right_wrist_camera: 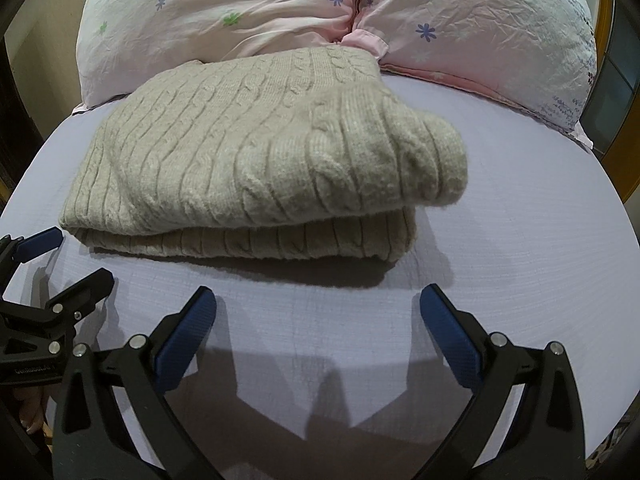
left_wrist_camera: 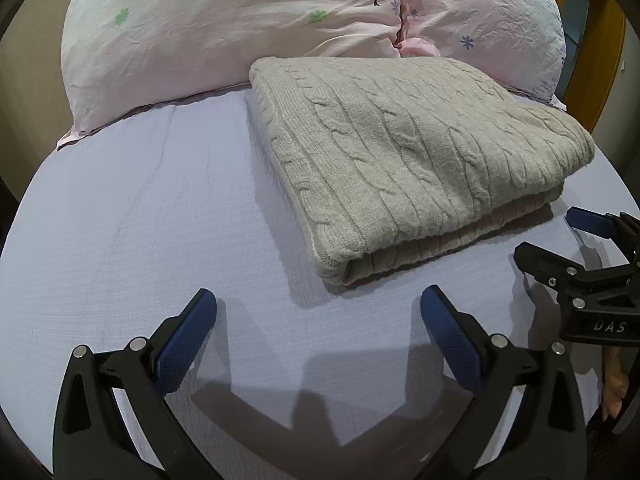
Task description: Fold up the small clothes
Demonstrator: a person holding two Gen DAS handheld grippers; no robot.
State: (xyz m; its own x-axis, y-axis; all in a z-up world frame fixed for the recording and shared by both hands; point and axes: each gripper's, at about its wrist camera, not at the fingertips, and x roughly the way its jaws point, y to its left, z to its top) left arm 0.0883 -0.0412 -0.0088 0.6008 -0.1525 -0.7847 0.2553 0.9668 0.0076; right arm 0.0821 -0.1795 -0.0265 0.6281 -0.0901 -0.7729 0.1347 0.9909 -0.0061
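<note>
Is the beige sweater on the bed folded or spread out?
Folded: the cable-knit sweater lies doubled, with stacked layers showing along its near edge.

2 wrist cams sit low over the bed (left_wrist_camera: pixel 120 240), facing the pillows (left_wrist_camera: pixel 224 32); both share the folded sweater (right_wrist_camera: pixel 248 148), seen close.

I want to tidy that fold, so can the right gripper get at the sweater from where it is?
Probably yes. The right gripper has its jaws open, and only bare sheet lies between it and the folded sweater.
</note>
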